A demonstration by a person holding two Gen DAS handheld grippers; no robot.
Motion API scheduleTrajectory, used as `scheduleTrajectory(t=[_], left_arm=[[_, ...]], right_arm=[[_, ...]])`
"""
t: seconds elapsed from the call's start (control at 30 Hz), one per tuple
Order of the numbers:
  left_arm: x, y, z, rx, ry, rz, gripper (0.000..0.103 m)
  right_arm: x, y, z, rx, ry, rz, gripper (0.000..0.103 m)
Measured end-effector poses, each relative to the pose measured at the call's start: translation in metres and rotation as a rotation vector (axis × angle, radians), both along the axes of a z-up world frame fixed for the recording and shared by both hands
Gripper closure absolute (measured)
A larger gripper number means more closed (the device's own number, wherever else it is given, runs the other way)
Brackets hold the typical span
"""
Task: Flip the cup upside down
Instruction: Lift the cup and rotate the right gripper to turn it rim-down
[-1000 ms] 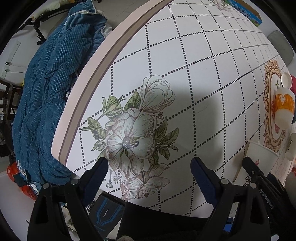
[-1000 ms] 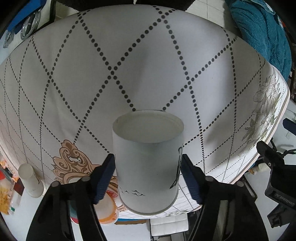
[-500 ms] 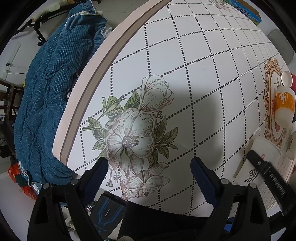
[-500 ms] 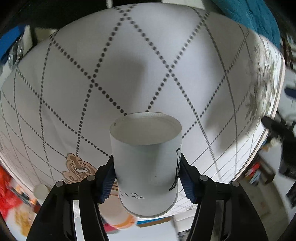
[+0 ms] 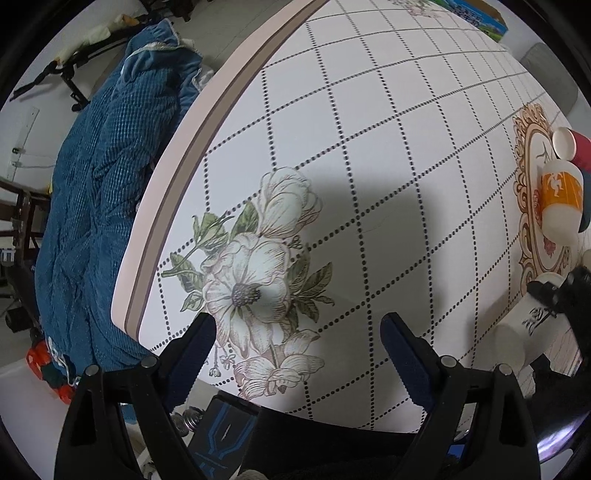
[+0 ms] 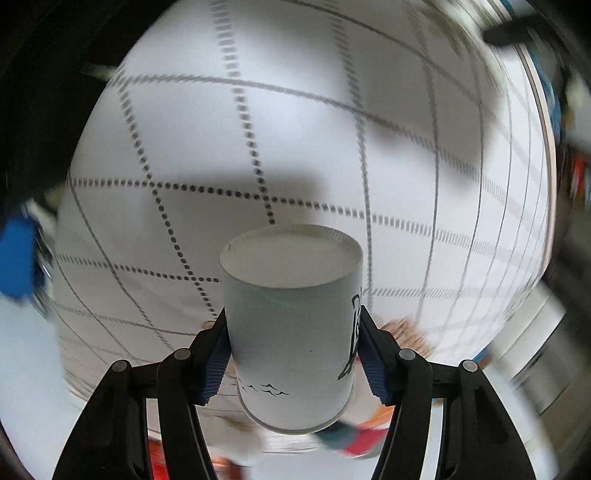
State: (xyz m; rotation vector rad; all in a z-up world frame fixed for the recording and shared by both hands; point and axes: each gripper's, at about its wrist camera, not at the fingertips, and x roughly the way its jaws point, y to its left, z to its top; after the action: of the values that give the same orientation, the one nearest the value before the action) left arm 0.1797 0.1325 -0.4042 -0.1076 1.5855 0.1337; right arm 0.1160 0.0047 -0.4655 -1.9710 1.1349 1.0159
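1 cup [image 6: 291, 325] | clamped between right hand-held gripper [image 6: 293, 354] pads

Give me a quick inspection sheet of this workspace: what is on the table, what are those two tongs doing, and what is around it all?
Surface: tablecloth with dotted grid and printed flowers.
Job's things: white paper cup clamped sideways in the right tongs, flat base toward the table.
Clutter: orange-and-white cup and red cup lying at the table's far side.
Grippers: left tongs open, holding nothing, above the flower print; right tongs shut on the cup.
Cables: nothing seen.
Surroundings: blue quilted blanket beside the table; blue box near the table's far edge; right view blurred.
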Motion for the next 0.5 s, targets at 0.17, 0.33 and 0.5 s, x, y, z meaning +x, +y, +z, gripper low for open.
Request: scheduleTrajectory(t=[0.17, 0.33, 0.5], left_arm=[[0.004, -0.014, 0.004, 0.006, -0.009, -0.041, 0.012], [0.007, -0.028, 0.006, 0.01, -0.015, -0.074, 0.012], [0.009, -0.036, 0.006, 0.012, -0.016, -0.097, 0.012]], right_arm=[[0.04, -0.004, 0.004, 0.023, 0.032, -0.372, 0.038], [0.078, -0.018, 0.005, 0.045, 0.072, -0.708, 0.038], [0.104, -0.037, 0.005, 0.066, 0.124, -0.978, 0.039]])
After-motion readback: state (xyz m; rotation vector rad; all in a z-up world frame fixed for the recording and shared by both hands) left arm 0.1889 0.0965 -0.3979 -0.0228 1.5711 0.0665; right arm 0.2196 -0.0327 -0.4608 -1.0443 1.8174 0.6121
